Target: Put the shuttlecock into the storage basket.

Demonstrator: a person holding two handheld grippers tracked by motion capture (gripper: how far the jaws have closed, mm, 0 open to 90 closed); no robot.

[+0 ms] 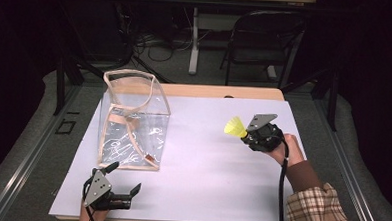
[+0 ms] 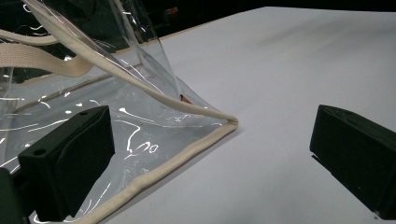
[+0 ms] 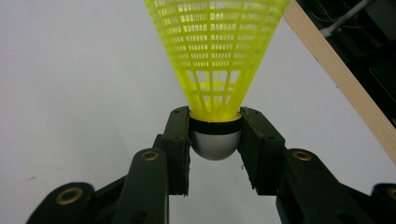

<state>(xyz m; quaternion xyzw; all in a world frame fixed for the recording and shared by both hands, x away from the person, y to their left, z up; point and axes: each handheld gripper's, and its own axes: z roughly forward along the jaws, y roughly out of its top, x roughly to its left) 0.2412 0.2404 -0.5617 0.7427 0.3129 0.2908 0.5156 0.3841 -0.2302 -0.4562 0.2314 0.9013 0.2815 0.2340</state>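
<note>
A yellow plastic shuttlecock [image 1: 234, 127] sticks out leftward from my right gripper [image 1: 246, 134], held above the right half of the white table. In the right gripper view the jaws press on both sides of the shuttlecock's [image 3: 215, 70] silver cork base, with my right gripper [image 3: 215, 140] shut on it. A clear plastic bag [image 1: 132, 123] with beige trim and straps stands upright at the left, mouth open upward. My left gripper [image 1: 125, 180] rests near the front edge, just in front of the bag, jaws wide apart. The bag's near bottom corner [image 2: 224, 122] lies ahead of my left gripper [image 2: 210, 154], nothing between the jaws.
The white sheet [image 1: 206, 181] covers a wooden table whose far edge [image 1: 225, 92] shows behind it. A black folding chair [image 1: 262, 38] and a table leg [image 1: 194, 40] stand on the floor beyond, with cables lying around.
</note>
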